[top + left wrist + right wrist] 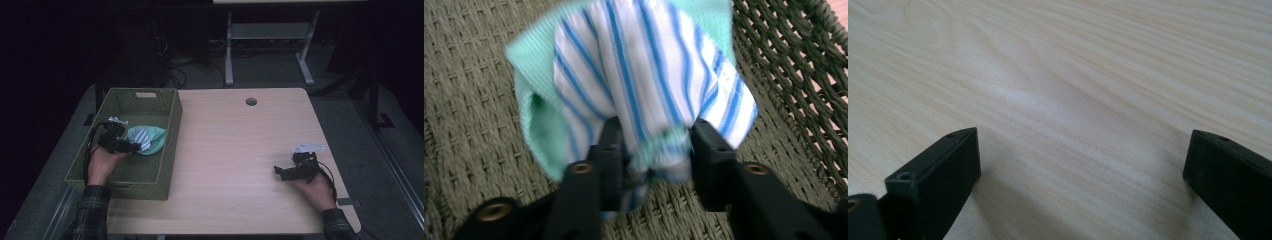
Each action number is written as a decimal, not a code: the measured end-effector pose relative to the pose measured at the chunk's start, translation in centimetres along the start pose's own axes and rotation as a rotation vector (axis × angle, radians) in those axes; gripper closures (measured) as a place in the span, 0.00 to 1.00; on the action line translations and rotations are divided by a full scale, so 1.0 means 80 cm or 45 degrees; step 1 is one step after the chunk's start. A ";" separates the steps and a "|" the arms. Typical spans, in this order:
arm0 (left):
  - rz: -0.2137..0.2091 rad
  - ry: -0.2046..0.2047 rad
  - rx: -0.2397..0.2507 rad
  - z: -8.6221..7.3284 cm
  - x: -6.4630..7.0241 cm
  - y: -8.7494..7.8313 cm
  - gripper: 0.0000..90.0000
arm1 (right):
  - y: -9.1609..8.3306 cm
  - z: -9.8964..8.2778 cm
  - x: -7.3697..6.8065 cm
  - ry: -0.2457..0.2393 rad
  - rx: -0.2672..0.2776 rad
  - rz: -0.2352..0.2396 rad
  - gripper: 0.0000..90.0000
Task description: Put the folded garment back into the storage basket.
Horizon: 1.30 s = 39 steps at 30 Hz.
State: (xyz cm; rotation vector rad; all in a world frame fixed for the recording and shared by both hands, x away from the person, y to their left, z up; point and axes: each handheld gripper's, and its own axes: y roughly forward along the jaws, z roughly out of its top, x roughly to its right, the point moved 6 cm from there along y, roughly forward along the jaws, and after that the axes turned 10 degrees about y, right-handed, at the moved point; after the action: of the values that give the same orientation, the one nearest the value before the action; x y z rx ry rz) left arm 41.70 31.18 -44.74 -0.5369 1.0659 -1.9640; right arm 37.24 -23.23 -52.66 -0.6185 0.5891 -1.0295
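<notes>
Rolled cloth bundle (146, 139), white with blue stripes wrapped in mint green, sits inside the woven basket (165, 165) at the counter's left edge, toward the basket's right wall. Judged light, soft and limp: it will sag and may unroll if taken by a loose flap. Best hold looks to be across the bunched end, where the layers gather thick.

Left gripper (651, 150) reaches into the basket; its fingers (611, 145) stand part open, one either side of the gathered end. Cloth lies between them, touching both, but the squeeze looks slack, not a firm clamp.

Right gripper (286, 172) rests low near the counter's right edge, well apart from the basket. Its fingers (943, 170) stand wide, bare wood between them, holding nothing.
</notes>
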 end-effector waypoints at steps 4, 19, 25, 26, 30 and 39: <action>0.025 0.018 0.023 0.000 -0.001 0.000 0.44 | 0.000 0.000 0.000 -0.004 -0.001 0.000 0.02; 0.003 0.034 0.133 0.014 0.008 -0.007 0.17 | 0.000 0.000 0.000 -0.004 -0.001 0.000 0.01; -0.020 0.078 0.178 0.037 0.031 -0.019 0.17 | 0.000 0.000 0.000 -0.004 -0.002 0.000 0.02; -0.023 0.084 0.184 0.041 0.035 -0.022 0.17 | 0.000 0.000 0.000 -0.004 -0.001 0.000 0.01; -0.062 0.140 0.226 0.063 0.064 -0.033 0.17 | 0.000 0.000 0.000 -0.004 -0.001 0.000 0.01; -0.168 0.208 0.320 0.093 0.113 -0.047 0.17 | 0.000 0.000 0.000 -0.004 -0.003 0.000 0.01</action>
State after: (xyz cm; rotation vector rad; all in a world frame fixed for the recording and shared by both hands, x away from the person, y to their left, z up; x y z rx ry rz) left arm 39.84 21.30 -37.61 -0.3209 0.8811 -2.2497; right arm 37.23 -23.27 -52.66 -0.6219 0.5873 -1.0278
